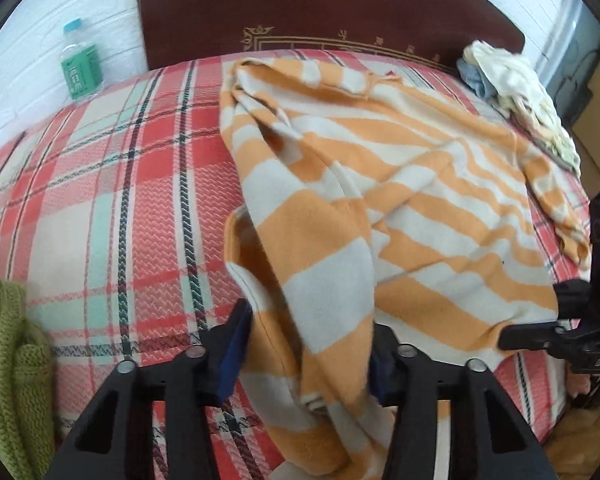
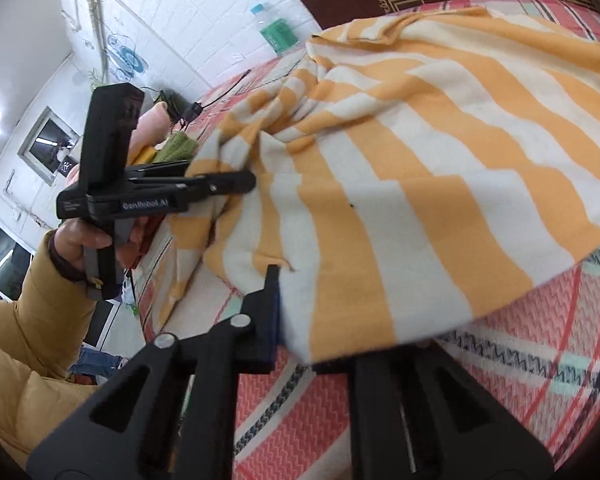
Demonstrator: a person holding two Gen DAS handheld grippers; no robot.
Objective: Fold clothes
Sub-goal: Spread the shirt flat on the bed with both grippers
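1. Striped garment (image 1: 400, 200): orange and white, spread rumpled on the plaid bed cover (image 1: 112, 208).
2. Left gripper (image 1: 308, 356): jaws partly open, a bunched fold between them; pressing on it, apparently.
3. Right gripper (image 2: 300, 332): jaws nearly closed on the garment's edge.
4. Water bottle (image 1: 80, 60): beside the headboard (image 1: 300, 8).

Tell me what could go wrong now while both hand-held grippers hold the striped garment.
1. The left hand-held gripper has a bunched fold of the striped garment, so the fold may come out uneven.
2. The right hand-held gripper pinches only the edge, which might slip.
3. The loose sleeve could drag toward the clothes pile.
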